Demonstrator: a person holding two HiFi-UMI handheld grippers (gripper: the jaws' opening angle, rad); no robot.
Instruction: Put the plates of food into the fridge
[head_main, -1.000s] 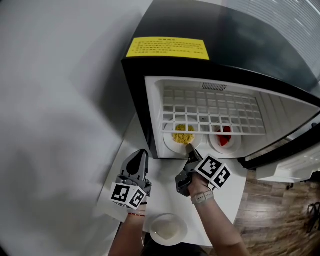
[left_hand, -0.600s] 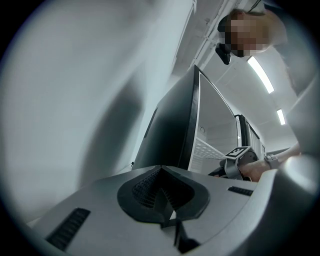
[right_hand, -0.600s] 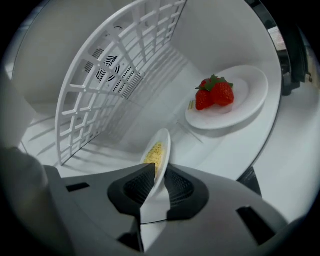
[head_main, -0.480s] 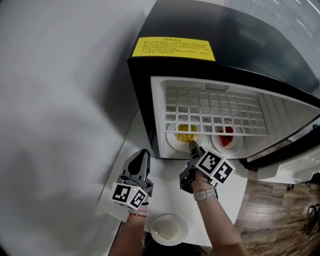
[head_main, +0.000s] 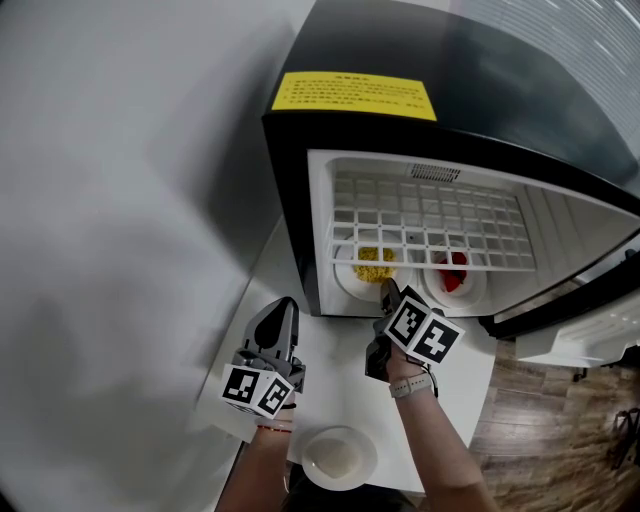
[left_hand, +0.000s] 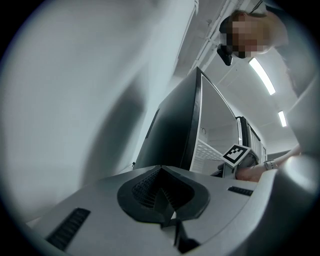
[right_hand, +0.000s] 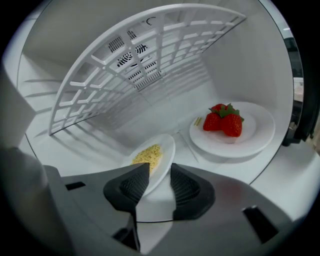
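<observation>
Plate with the yellow food sits on the floor of the fridge, at the front edge, on the left side, under the white rack. The plate with strawberries sits just beside it, on the right side of the floor.

My right gripper points down and into the fridge. The near rim of the yellow plate is between its jaws. The jaws have just been opening. I see a gap on one side of the rim, so I think the grip is let go and the plate rests on the floor by itself.

The plate lies straight ahead of this gripper, deeper in the fridge. So I think the way out is straight back, toward the table, with the jaws kept wide so they do not drag the rim along.

My left gripper waits over the table, in front of the left edge of the fridge. Its jaws are pressed together with nothing in them.

One more plate with pale food sits at the near edge of the table, behind both grippers. I cannot tell which gripper is nearer to it.
</observation>
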